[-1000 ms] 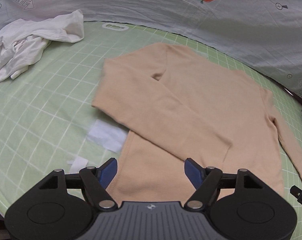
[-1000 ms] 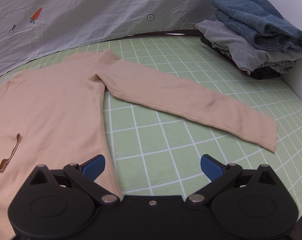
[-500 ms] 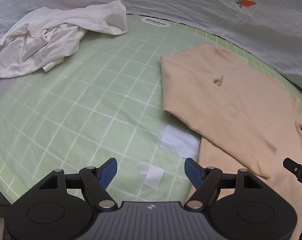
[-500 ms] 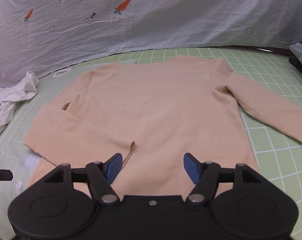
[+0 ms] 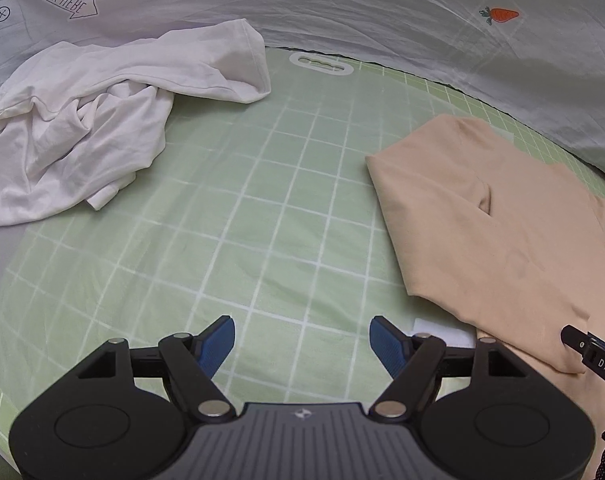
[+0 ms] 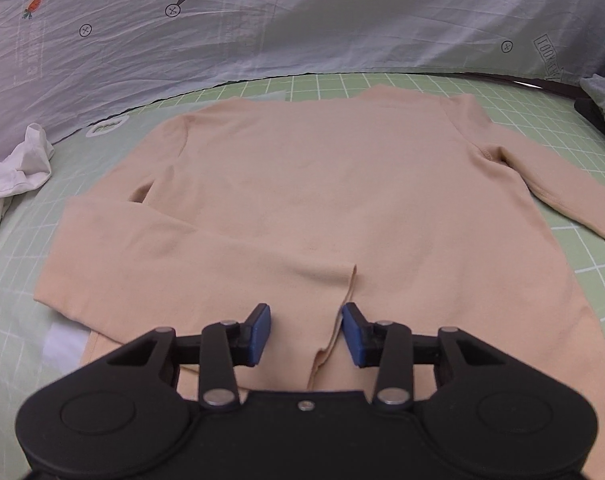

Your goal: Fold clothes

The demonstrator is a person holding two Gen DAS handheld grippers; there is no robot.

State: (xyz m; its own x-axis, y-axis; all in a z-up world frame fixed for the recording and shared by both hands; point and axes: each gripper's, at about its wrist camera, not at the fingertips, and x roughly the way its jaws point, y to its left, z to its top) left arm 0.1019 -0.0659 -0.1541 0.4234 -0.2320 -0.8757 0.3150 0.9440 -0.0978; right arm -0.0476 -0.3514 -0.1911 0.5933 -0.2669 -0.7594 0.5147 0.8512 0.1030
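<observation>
- Where the green grid mat (image 5: 262,208) covered the bench, a peach long-sleeved top (image 6: 322,200) lay flat, one sleeve folded across its front.
- White garment (image 5: 82,120) sat crumpled at the mat's far left edge.
- Left gripper (image 5: 301,344) hovered over bare mat, jaws wide apart, empty.
- Right gripper (image 6: 305,334): jaws closing, sleeve cuff (image 6: 338,320) between them, not yet pinched.

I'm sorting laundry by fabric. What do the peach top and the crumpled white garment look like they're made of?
Peach top: seemingly a fine, matte knit; it lies smooth with soft folds. White garment: probably thin cotton jersey, matte, with many small creases and a stitched hem. The exact fibre of either cannot be told.
</observation>
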